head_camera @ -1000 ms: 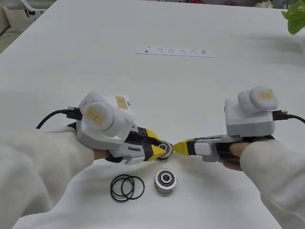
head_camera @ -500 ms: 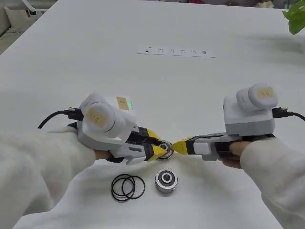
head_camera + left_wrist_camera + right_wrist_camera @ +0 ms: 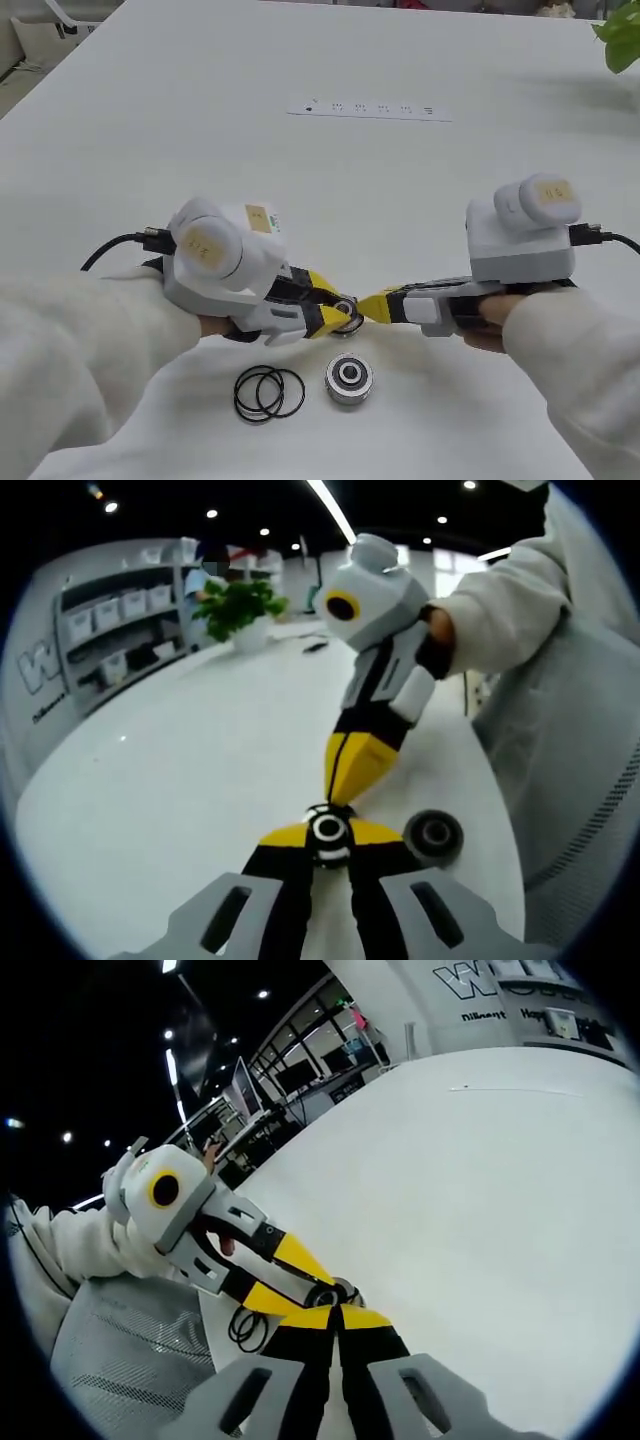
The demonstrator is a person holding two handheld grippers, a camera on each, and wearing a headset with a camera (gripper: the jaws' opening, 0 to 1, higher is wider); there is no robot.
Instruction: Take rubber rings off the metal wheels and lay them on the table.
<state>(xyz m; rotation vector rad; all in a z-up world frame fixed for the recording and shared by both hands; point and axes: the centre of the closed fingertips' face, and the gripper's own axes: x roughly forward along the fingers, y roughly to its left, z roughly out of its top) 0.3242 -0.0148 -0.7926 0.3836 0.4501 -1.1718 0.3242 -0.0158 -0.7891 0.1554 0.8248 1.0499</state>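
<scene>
Clamping one metal wheel (image 3: 347,312) in the left gripper (image 3: 335,315), yellow jaws narrowed onto its sides, down near the white table (image 3: 300,180) in the head view. Meeting that same wheel from the opposite side with the right gripper (image 3: 372,308), tips drawn almost together and touching the wheel's rim. Cannot tell about any ring pinched between those tips: too small, too blurred. Along the left gripper's own jaws now: wheel face-on between the two yellow tips, dark centre ringed in bright metal, the other gripper's yellow point pressed onto its upper edge. Along the right gripper's jaws: tips closed to a thin dark seam, nosed right up against the held wheel, the left gripper's yellow jaw angling in from the upper left. Flat on the table just in front of the two grippers, apart from both, a second metal wheel (image 3: 348,377). Beside it to the left, a small pile of black rubber rings (image 3: 267,392), overlapping one another, already loose on the tabletop, close to that second wheel but not touching it. Fluffy white sleeves (image 3: 70,340) on both arms, low in the head view. Farther back on the table, a white power strip (image 3: 368,108); up at the far right corner, green plant leaves (image 3: 622,35).
</scene>
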